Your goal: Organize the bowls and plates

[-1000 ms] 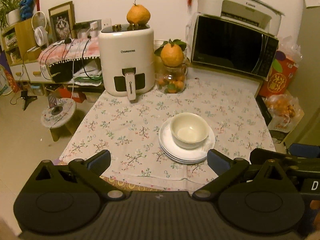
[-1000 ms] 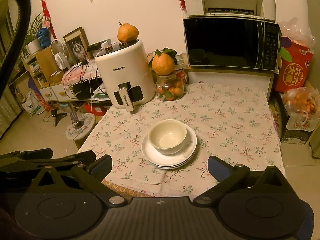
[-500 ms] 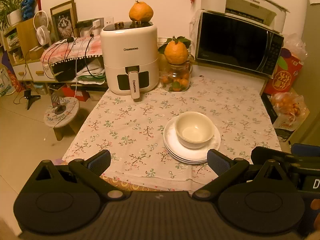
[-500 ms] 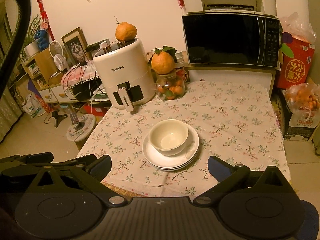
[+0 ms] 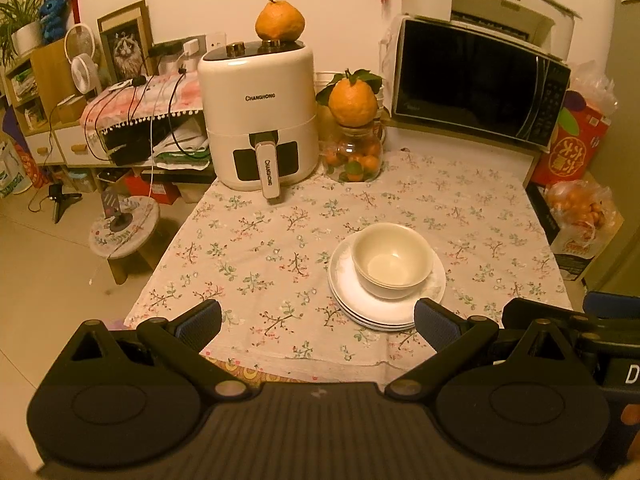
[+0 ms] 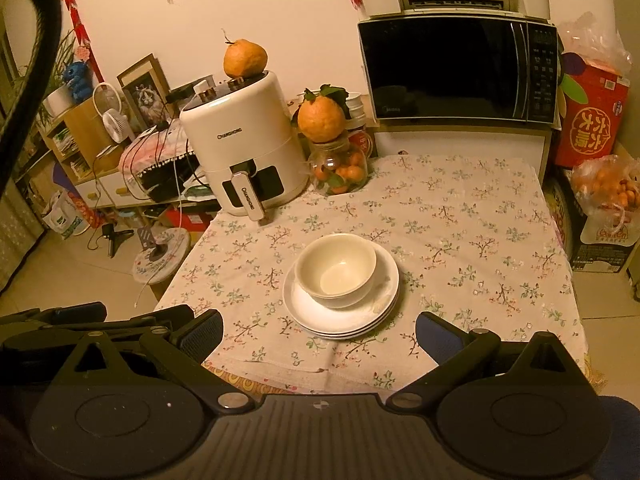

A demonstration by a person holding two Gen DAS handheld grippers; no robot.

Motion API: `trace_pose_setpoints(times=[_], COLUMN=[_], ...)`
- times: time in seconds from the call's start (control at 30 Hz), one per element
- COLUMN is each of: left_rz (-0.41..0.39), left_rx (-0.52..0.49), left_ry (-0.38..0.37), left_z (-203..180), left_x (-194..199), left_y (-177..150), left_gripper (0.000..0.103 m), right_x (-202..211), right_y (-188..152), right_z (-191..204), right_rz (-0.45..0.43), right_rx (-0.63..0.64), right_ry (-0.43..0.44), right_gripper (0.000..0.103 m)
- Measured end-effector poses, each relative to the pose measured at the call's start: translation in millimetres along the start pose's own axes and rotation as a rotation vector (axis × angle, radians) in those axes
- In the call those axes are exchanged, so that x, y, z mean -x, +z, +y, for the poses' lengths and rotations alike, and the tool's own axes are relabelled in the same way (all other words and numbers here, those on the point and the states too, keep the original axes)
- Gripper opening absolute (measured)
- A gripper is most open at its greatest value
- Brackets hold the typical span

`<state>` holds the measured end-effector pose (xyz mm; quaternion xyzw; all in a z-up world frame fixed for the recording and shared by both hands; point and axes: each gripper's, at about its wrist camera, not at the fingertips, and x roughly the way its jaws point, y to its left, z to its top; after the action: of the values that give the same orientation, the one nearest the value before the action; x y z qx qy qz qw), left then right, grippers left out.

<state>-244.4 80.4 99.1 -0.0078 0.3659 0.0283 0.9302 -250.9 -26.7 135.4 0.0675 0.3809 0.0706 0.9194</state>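
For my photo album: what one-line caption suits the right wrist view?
Open right tool faces a cream bowl on stacked white plates, floral tablecloth beneath.

The left hand-held gripper (image 5: 318,322) is matte black: two angular fingers tipped with blue ribbed pads (image 5: 199,323), silver pivot screws, round discs moulded into each side, and a ribbed grey centre plate. The right hand-held gripper (image 6: 319,330) has the same build, with blue pads (image 6: 438,338) and a small round emblem on its ribbed plate. A thick black cable (image 6: 32,40) loops at upper left.
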Motion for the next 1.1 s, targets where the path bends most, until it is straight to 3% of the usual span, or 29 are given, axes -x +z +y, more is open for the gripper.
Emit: trace_pose_setpoints(times=[1.1], left_rz=[0.002], left_rx=[-0.007], left_ry=[-0.007], left_z=[-2.9], left_x=[-5.9], left_y=[4.0], left_gripper=[0.103], right_x=[-3.2], right_y=[1.3], right_z=[-4.9], right_rz=[-0.002], right_rx=[-0.019], right_ry=[-0.013], right_gripper=[0.101])
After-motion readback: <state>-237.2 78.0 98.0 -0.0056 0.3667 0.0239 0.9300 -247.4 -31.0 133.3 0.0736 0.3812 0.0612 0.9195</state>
